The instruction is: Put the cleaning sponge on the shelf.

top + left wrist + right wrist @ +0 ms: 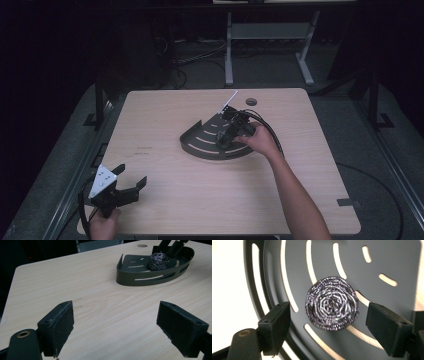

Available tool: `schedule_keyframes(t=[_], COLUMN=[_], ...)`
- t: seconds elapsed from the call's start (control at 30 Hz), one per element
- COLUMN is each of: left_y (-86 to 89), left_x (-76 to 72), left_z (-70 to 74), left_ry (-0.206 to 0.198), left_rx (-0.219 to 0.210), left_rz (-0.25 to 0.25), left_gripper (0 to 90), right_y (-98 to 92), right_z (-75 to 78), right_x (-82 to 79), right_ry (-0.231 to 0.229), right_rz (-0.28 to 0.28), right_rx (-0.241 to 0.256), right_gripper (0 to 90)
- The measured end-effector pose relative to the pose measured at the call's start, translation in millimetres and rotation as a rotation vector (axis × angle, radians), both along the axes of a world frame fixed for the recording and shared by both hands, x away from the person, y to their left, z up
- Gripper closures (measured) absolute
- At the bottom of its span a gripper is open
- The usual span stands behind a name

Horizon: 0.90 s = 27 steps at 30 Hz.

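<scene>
2 open right claw (328, 325) jaws flank steel scourer (332, 303) in tray (402, 262).

The tray (200, 145) sits at the tabletop's (165, 190) centre, the scouring pad (158, 261) inside it (between the right hand-held gripper's (329, 322) jaws); the left hand-held gripper (131, 186) sits lower left of the high view.

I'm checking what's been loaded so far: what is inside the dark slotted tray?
A single steel wool scourer lies on the dark slotted tray, between the open right gripper. Table wood shows through the tray's slots. The scourer covers the tray floor beneath it.
</scene>
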<state>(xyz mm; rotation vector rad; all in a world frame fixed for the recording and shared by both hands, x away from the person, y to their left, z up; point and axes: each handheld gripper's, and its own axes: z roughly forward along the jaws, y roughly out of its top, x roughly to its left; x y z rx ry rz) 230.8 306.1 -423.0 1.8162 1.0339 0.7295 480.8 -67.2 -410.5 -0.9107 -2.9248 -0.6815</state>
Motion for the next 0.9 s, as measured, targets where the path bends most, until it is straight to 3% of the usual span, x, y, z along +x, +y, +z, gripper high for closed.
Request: schedule_keyframes(t=[0.33, 0.9], left_y=[-3.2, -3.8], left_x=[0.1, 0.0], left_z=[-0.7, -0.5], left_ry=[0.004, 0.005], left_rx=[0.007, 0.008], left_rz=[-0.008, -0.01], left_gripper=[13.8, 13.8], right_y=[-16.2, -38.9], right_z=[19.0, 21.0], right_x=[-16.2, -34.6], right_ry=[-0.025, -0.019], right_rz=[0.001, -0.003], right_rx=[0.036, 0.035], right_gripper=[19.6, 18.9])
